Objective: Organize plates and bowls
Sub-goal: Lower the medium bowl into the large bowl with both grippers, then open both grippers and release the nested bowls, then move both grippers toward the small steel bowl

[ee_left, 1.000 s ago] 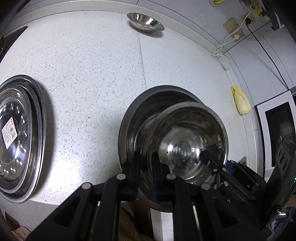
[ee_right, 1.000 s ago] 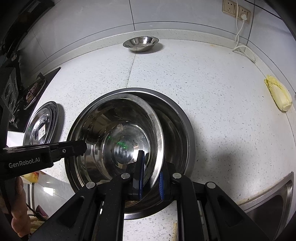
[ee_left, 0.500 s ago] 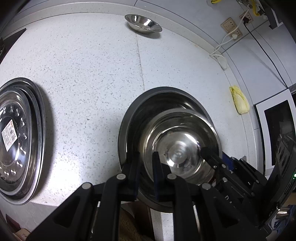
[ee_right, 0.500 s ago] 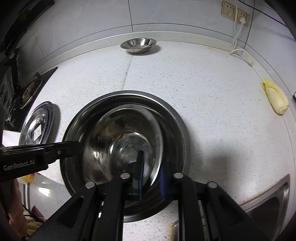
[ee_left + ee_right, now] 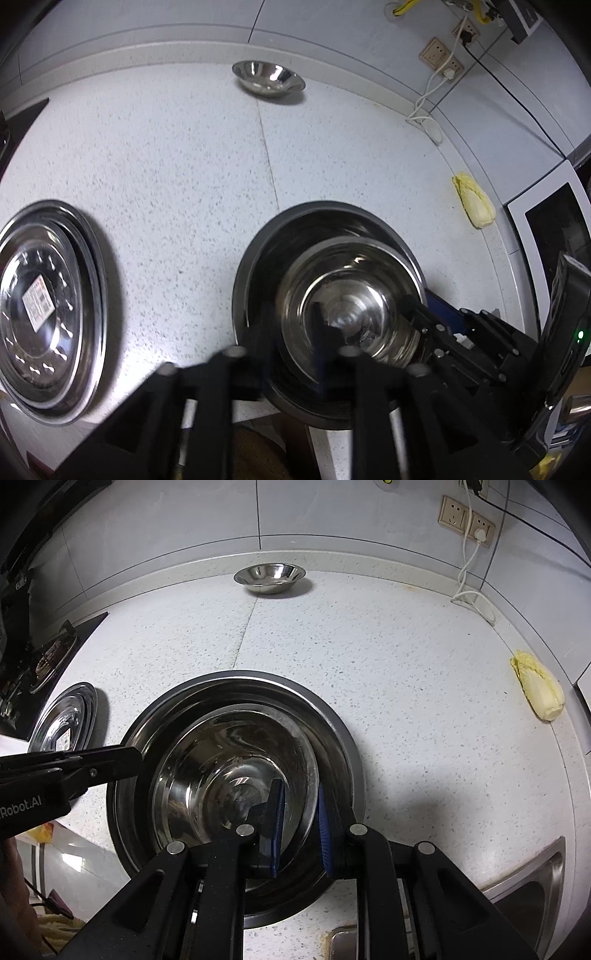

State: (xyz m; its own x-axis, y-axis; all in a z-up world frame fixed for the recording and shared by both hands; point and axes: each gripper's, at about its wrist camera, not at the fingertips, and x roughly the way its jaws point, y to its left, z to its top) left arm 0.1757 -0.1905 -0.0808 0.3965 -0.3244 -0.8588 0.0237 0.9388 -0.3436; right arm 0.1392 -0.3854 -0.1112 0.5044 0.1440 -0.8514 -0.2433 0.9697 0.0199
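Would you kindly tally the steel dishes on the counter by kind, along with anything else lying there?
Bowls: 3, a large bowl, a smaller bowl nested in it, and a small bowl by the wall.
Plate stacks: 1, the plates; how many is unclear.
Cabbages: 1, the cabbage.
Total: 5

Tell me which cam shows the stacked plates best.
Left wrist: the stacked plates fill its left side, sticker and embossed pattern visible. Right wrist shows them small at the left edge, partly behind the left gripper.
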